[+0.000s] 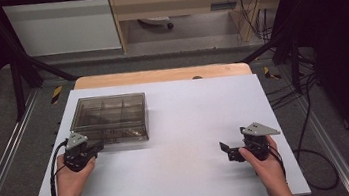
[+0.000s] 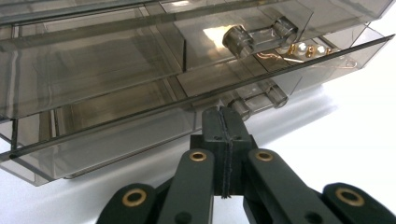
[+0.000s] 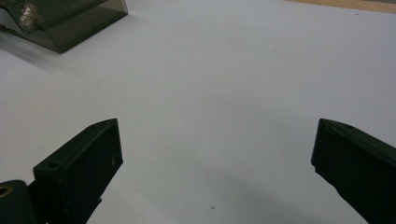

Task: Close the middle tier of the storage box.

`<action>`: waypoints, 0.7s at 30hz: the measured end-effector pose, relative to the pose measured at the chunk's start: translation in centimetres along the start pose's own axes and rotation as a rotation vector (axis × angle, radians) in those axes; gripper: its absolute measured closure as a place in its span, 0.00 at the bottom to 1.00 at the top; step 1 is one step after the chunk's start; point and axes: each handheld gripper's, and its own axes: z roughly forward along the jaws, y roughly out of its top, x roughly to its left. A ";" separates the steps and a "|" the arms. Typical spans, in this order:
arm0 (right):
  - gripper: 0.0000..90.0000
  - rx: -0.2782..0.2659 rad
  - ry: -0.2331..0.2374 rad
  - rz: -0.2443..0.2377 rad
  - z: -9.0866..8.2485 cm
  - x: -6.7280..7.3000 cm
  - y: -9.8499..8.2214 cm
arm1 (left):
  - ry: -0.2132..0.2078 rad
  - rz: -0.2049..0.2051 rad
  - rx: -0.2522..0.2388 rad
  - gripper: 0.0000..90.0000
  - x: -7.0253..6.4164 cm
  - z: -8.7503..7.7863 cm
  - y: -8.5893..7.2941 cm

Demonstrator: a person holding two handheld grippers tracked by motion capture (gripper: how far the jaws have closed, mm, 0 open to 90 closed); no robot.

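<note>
A smoky see-through compartment box (image 1: 109, 118) lies on the left half of the white table (image 1: 186, 127). My left gripper (image 1: 98, 147) is at the box's near left corner. In the left gripper view its jaws (image 2: 223, 122) are pressed together with nothing between them, and their tips sit just under the lid's front edge (image 2: 140, 121), beside a clear latch tab (image 2: 259, 97). The lid looks slightly ajar. Small brass parts (image 2: 303, 48) lie in a far compartment. My right gripper (image 1: 228, 152) stands open over bare table (image 3: 215, 140), well to the right of the box (image 3: 70, 21).
The table's wooden edge (image 1: 159, 74) runs along the far side. Black frame bars (image 1: 23, 71) and cables (image 1: 310, 111) flank the table. Bare white surface lies between the two grippers.
</note>
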 end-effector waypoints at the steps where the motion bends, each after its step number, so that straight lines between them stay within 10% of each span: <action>1: 0.03 0.001 -0.001 -0.002 0.0 0.0 0.0 | 0.001 -0.001 0.000 1.00 0.0 0.0 0.0; 21: 0.03 0.005 0.001 -0.005 0.0 0.0 0.0 | 0.014 0.000 0.004 1.00 0.2 0.5 0.4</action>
